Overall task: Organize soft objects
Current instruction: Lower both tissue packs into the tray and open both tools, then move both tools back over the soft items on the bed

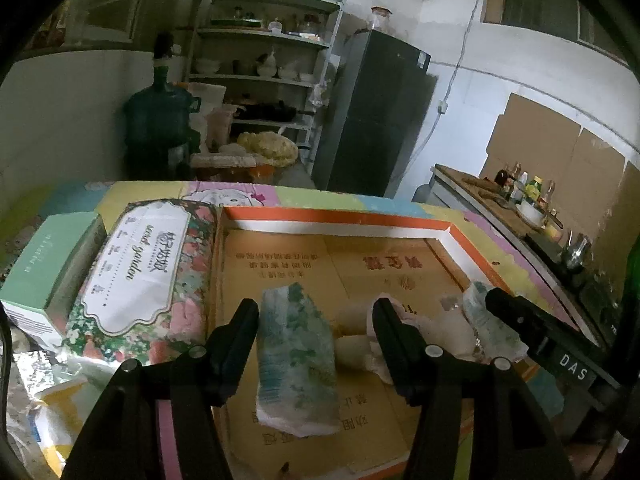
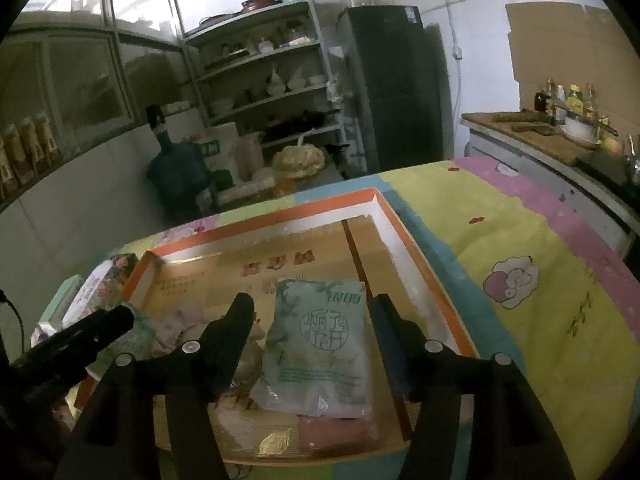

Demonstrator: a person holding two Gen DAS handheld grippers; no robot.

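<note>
The room is dim, with white walls. A metal shelf rack of dishes stands at the far wall, a dark fridge just right of it and a big water jug on the floor to its left. Flattened cardboard lines the right wall above a wooden counter crowded with bottles.

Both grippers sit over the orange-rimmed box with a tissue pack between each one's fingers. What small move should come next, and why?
Probably close the left gripper on its tissue pack: the fingers straddle the pack, apparently with gaps either side, so nothing is gripped yet. The right gripper frames its own pack likewise.
</note>
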